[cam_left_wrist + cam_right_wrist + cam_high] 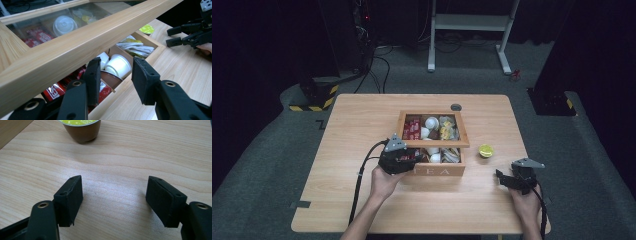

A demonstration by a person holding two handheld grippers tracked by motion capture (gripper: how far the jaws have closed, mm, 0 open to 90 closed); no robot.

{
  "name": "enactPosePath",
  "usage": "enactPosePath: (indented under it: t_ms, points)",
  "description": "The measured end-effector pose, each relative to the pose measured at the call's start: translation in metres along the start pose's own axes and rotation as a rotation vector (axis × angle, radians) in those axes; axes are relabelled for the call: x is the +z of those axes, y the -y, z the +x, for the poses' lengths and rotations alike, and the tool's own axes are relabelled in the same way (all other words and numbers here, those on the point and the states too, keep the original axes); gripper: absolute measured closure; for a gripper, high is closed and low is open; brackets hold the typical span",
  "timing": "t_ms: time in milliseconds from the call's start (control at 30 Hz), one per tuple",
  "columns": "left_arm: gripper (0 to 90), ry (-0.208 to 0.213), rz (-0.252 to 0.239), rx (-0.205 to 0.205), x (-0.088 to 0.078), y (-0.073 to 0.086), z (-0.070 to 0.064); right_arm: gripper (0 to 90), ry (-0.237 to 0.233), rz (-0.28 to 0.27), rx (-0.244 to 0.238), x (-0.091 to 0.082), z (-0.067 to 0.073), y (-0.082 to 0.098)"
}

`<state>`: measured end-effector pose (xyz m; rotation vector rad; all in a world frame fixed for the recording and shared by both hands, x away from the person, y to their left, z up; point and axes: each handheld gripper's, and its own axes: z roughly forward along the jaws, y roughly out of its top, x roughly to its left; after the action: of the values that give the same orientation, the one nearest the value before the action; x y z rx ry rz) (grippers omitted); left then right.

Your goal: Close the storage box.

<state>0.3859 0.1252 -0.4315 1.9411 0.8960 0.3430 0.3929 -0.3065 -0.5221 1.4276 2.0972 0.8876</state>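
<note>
A wooden tea box (437,171) marked TEA stands mid-table. Its glass-paned lid (433,145) is tilted up at the front. In the left gripper view the lid's front rail (75,50) crosses just above my left gripper (116,72), which is open. One jaw is over the box's inside and the other over the table, astride the front wall, with neither pad pressing. Below are white cups (118,65), red sachets (53,90) and tea bags (136,47). My right gripper (499,175) (113,195) rests open and empty on the table. A brown capsule with a yellow-green lid (485,150) (81,128) sits just beyond it.
The wooden table (362,115) has a round grey grommet (456,107) behind the box. On the floor beyond stand a white desk frame (469,25) and a yellow-and-black striped base (314,100). The right gripper (175,36) appears far off in the left gripper view.
</note>
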Motion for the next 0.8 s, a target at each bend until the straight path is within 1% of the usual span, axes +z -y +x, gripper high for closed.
enactPosePath:
  t_ms: [167, 300, 533, 567, 667, 800]
  points:
    - [59.5, 0.006, 0.002, -0.008, 0.002, 0.006, -0.001, 30.0, 0.001, 0.000, 0.000, 0.000, 0.000, 0.000]
    - [59.5, -0.007, 0.012, -0.003, 0.004, 0.011, -0.002, 29.9, 0.000, 0.000, 0.000, 0.000, 0.000, 0.000]
    - [59.5, -0.003, 0.016, -0.014, 0.007, 0.018, -0.003, 29.8, 0.000, 0.000, 0.000, 0.000, 0.000, 0.000]
    - [59.5, -0.001, 0.020, -0.013, 0.008, 0.020, -0.003, 29.8, 0.000, 0.000, 0.000, 0.000, 0.000, 0.000]
    - [59.3, 0.009, 0.029, -0.026, 0.009, 0.023, -0.003, 29.8, 0.000, 0.000, 0.000, 0.000, 0.000, 0.000]
    - [59.3, 0.007, 0.037, -0.029, 0.011, 0.026, -0.004, 29.8, 0.000, 0.000, 0.000, 0.000, 0.000, 0.000]
